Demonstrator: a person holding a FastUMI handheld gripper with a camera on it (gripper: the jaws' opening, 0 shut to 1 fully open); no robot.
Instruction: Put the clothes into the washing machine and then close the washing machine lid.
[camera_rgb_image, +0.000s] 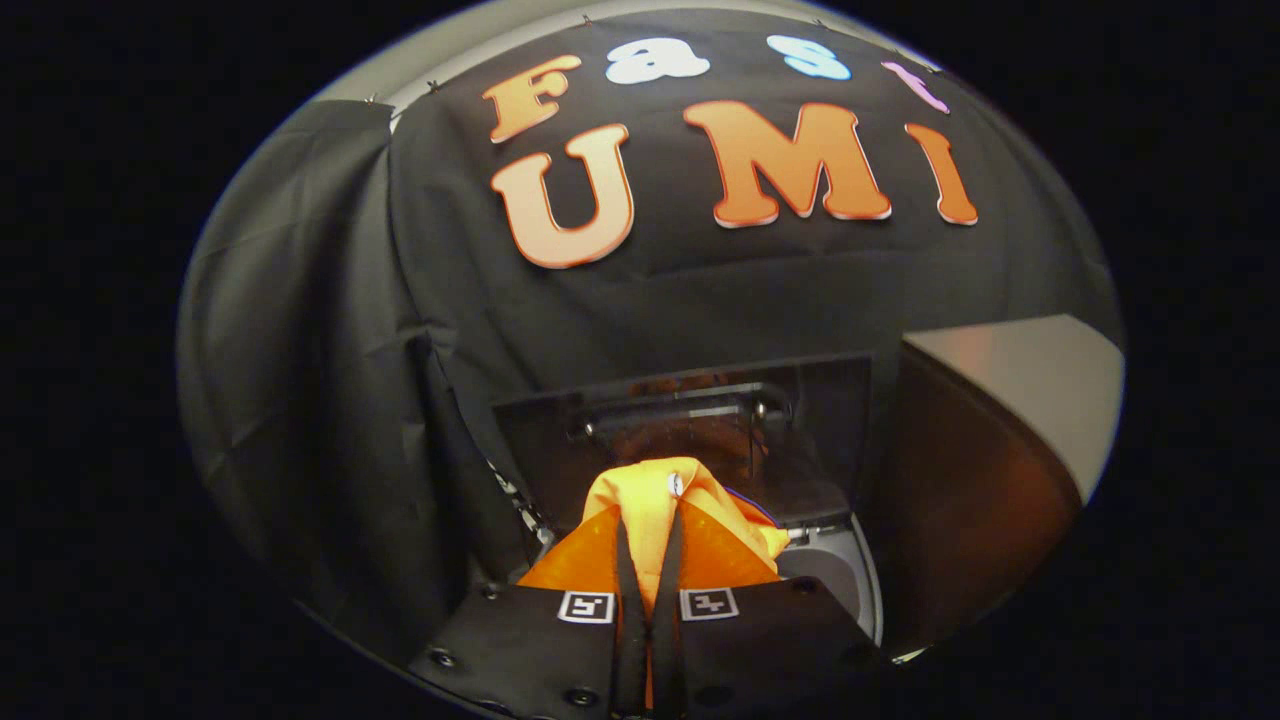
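Pinched between the nearly closed fingers of the gripper (650, 520): a soft orange-yellow cloth garment (650, 500), bunched into a rounded peak above the fingertips and spilling in folds to either side. Long axis of the bunch roughly along the fingers, pointing ahead. Just beyond, a small top-loading washing machine (845, 580) with a pale curved rim, its dark glossy lid (800, 420) raised upright behind the opening. Contents of the tub hidden by the cloth.

Cloth (655, 510): between the gripper's (650, 530) 2 fingers, bunched at their tips.
Lid (700, 420): raised upright, behind the cloth.
Washer (840, 580): below, right of the fingers.
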